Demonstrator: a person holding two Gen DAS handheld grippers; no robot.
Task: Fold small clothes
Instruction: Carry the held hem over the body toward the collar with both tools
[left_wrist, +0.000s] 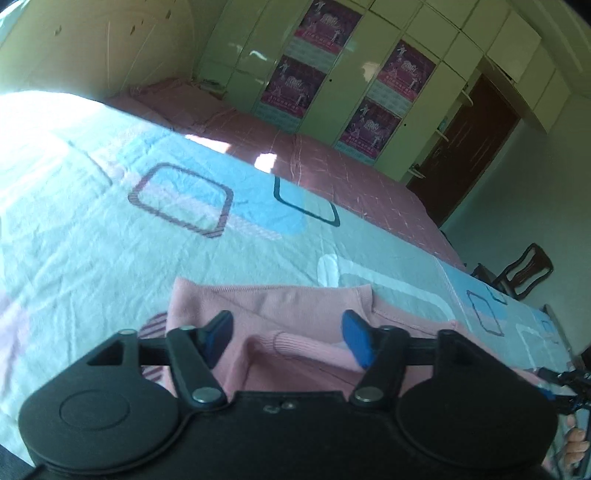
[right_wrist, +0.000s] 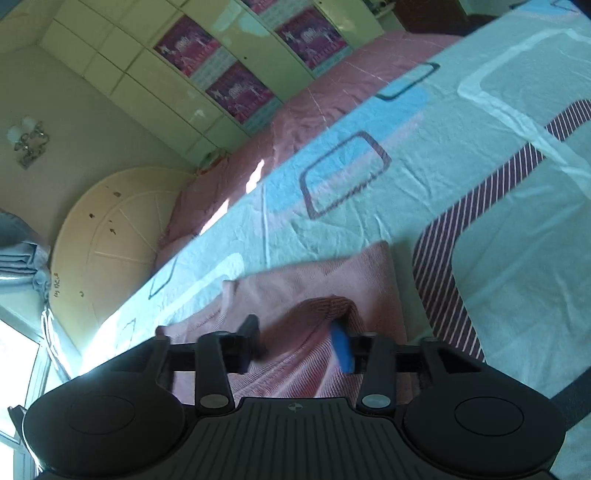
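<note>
Pink sweater (left_wrist: 295, 306) lay flat on the bed (left_wrist: 110, 240) directly under both my tools, my left gripper (left_wrist: 288, 338) wide open and empty above its ribbed cuff, my right gripper (right_wrist: 297, 341) half-open, straddling a raised fold.

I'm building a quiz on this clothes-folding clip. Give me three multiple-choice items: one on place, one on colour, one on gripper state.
1. Where does the garment lie?
A. on the patterned bedsheet
B. on a chair
C. on the floor

2. What colour is the garment?
A. green
B. pink
C. black

3. How does the left gripper stand?
A. shut on the garment
B. out of view
C. open

Key: 1 A, the pink garment rests on the patterned bedsheet. 2 B, the knit is pink in both views. 3 C, the left gripper has its fingers wide apart, gripping nothing.
</note>
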